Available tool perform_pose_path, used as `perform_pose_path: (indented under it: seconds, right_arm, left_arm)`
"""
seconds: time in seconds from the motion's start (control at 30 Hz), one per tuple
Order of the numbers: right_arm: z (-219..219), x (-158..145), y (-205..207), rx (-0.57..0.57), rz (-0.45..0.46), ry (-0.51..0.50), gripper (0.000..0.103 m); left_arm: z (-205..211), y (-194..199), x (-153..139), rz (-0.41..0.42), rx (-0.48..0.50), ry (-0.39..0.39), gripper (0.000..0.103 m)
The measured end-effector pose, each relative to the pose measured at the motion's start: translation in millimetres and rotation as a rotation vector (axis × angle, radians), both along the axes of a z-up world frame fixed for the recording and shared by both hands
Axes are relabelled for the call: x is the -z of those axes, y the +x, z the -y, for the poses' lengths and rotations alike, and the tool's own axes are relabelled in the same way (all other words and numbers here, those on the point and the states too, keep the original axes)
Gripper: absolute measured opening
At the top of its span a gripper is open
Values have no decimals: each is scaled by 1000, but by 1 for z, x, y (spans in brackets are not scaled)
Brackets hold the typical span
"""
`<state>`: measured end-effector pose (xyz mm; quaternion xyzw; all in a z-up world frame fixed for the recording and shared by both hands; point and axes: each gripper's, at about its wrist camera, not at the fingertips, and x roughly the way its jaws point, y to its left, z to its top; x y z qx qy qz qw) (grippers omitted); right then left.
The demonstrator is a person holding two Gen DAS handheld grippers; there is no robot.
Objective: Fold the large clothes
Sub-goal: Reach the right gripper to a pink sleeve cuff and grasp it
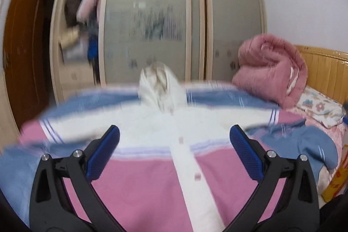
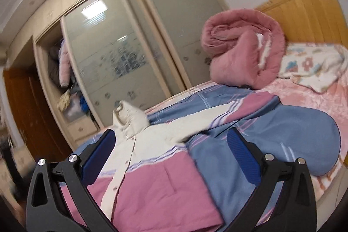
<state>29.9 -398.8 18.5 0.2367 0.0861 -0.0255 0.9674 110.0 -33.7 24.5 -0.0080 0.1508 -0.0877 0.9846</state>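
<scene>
A large padded jacket (image 1: 152, 184) in pink, white and blue lies spread face up on the bed, its white hood (image 1: 162, 86) at the far end and its sleeves out to both sides. My left gripper (image 1: 174, 140) is open and empty, hovering above the jacket's chest over the white button placket. In the right wrist view the jacket (image 2: 156, 184) lies at an angle, with its right sleeve (image 2: 217, 119) stretched toward the headboard. My right gripper (image 2: 171, 142) is open and empty above the jacket's right side.
A rolled pink quilt (image 2: 241, 45) and a floral pillow (image 2: 313, 64) lie near the wooden headboard (image 2: 304, 3). A blue cushion-like cover (image 2: 293, 138) lies at the bed's right. A wardrobe with sliding frosted doors (image 1: 148, 21) stands beyond the bed. A yellow box (image 1: 337, 179) is at the right edge.
</scene>
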Motion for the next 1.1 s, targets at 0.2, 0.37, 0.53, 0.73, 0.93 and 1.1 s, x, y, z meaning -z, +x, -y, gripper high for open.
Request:
perform_pose_path:
  seconds: [0.2, 0.37, 0.53, 0.73, 0.93, 1.1]
  right_arm:
    - [99, 11, 46, -42, -82, 279, 102]
    - [165, 28, 115, -96, -162, 433, 102]
    - [212, 59, 195, -70, -250, 498, 102]
    - [260, 104, 246, 4, -314, 601, 102]
    - [277, 139, 261, 67, -375, 639, 102]
    - [285, 151, 265, 112, -399, 650, 102]
  left_arm:
    - [-26, 41, 60, -282, -6, -157, 101]
    - [-32, 42, 43, -240, -28, -112, 101]
    - [-27, 43, 32, -208, 14, -104, 101]
    - [-19, 52, 32, -221, 42, -98, 101]
    - [-15, 61, 40, -249, 49, -82, 101]
    - [-15, 69, 49, -279, 47, -88, 101]
